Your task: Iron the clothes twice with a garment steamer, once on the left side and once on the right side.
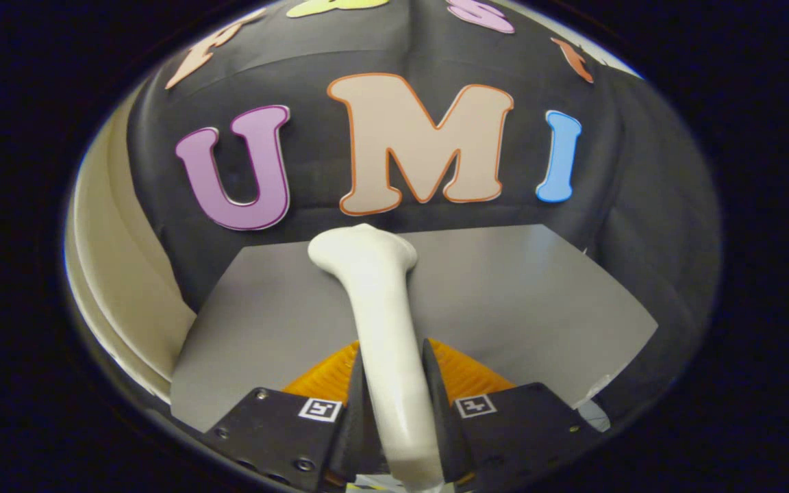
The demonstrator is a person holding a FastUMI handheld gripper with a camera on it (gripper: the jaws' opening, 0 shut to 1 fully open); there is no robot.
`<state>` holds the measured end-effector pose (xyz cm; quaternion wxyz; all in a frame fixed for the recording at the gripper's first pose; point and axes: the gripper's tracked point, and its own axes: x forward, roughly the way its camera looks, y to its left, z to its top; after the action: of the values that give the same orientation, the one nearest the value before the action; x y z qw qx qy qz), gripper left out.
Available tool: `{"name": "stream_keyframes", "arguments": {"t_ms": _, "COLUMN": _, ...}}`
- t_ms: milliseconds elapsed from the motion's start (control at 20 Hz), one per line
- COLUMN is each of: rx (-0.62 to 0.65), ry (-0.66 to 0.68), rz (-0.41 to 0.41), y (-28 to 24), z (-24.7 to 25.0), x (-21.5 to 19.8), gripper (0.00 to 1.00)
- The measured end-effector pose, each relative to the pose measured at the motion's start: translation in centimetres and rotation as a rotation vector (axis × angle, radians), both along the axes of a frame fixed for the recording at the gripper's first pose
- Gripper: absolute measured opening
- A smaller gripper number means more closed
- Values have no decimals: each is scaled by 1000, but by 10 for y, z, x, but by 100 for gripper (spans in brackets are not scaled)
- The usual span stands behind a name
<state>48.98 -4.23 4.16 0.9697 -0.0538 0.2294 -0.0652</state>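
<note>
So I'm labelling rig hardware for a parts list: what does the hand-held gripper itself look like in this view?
The hand-held gripper has two black, wedge-shaped fingers tapering forward to thin edges. Each sits on a flat black plate fixed with small screws, and each plate carries a small square black-and-white marker. Ribbed orange parts show behind the fingers. No cables are visible.

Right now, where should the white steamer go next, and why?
Probably carry the steamer toward the clothes. The gripper is shut on its handle, head pointing over the grey board, the orange thing lying beneath; I can't tell whether either is clothing.
</note>
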Motion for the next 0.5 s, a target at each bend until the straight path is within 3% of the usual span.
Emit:
{"name": "stream_keyframes", "arguments": {"t_ms": 200, "rx": 24, "ry": -71, "rz": -101, "y": -15, "z": 12, "x": -5, "gripper": 38}}
{"name": "stream_keyframes", "arguments": {"t_ms": 500, "rx": 60, "ry": -157, "rz": -113, "y": 1, "z": 19, "x": -69, "gripper": 33}}
